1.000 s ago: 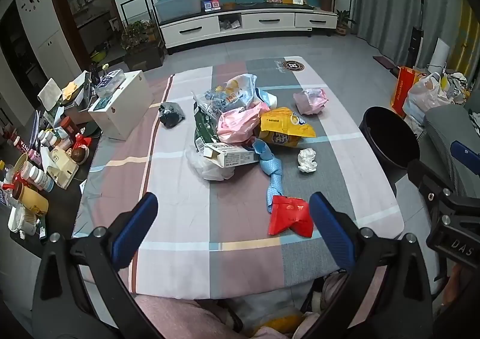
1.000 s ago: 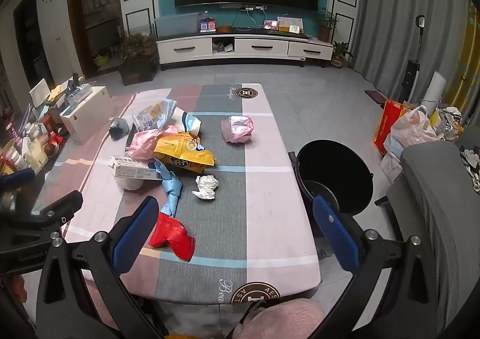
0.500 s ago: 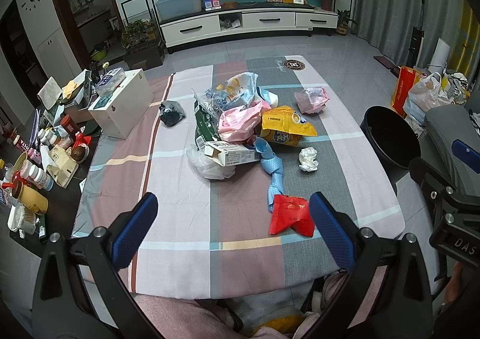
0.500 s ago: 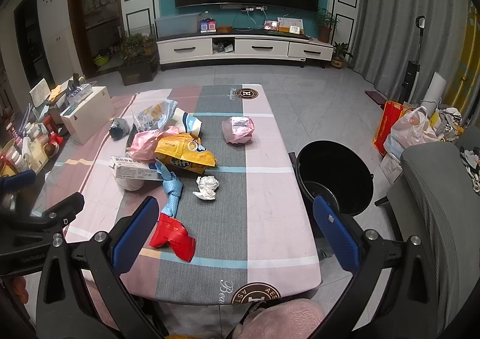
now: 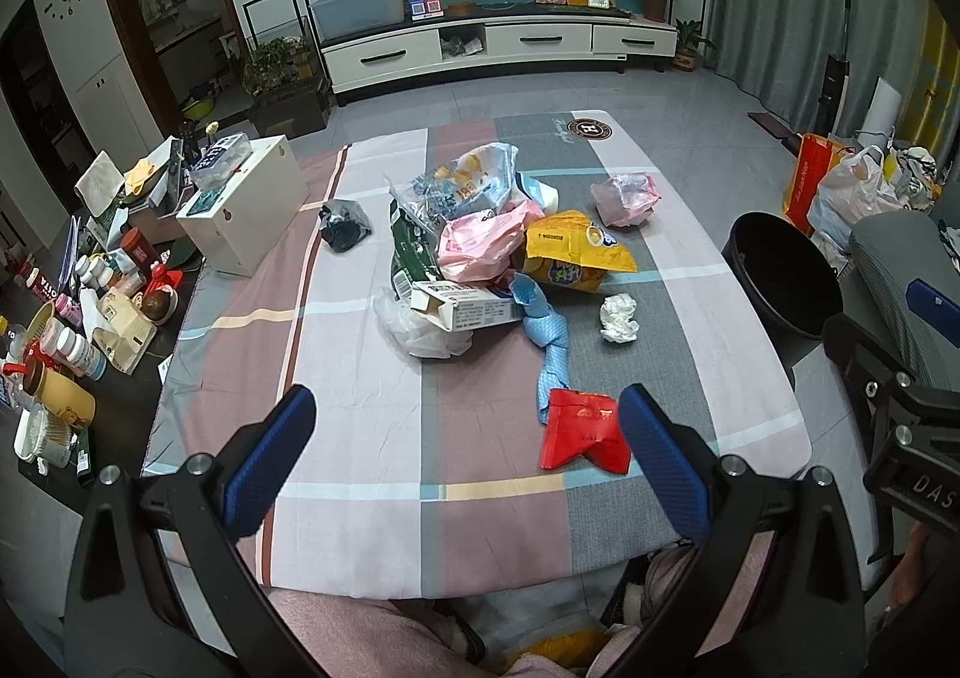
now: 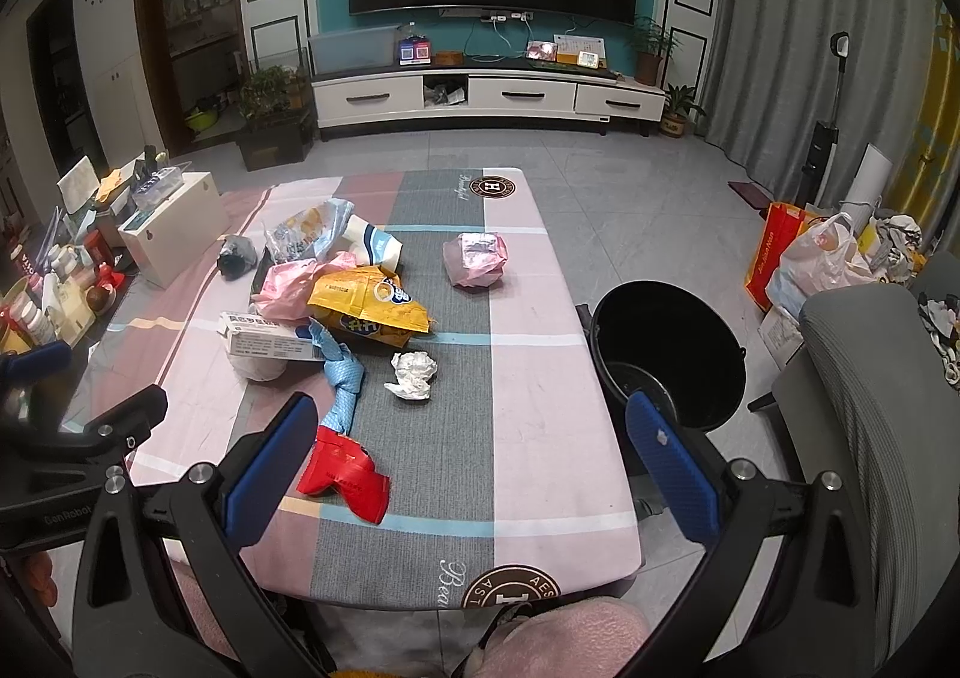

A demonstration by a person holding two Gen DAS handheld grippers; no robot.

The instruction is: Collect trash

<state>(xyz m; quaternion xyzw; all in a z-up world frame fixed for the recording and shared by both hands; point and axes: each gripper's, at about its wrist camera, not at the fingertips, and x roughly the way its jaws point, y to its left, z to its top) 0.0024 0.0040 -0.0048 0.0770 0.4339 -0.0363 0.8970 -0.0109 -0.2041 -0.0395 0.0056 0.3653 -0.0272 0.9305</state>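
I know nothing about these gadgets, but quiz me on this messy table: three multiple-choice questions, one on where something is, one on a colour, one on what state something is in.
1. Where is the black bin?
A. on the table
B. on the floor beside the table's right edge
C. under the TV

2. What colour is the packet nearest the grippers?
A. red
B. green
C. white

3. What state are the left gripper and right gripper in?
A. both shut on trash
B. one holds a bag
C. both open, holding nothing

Answers: 1 B, it stands on the tiles by the table. 2 A, it is bright red. 3 C, the blue fingers stand wide apart with nothing between them.
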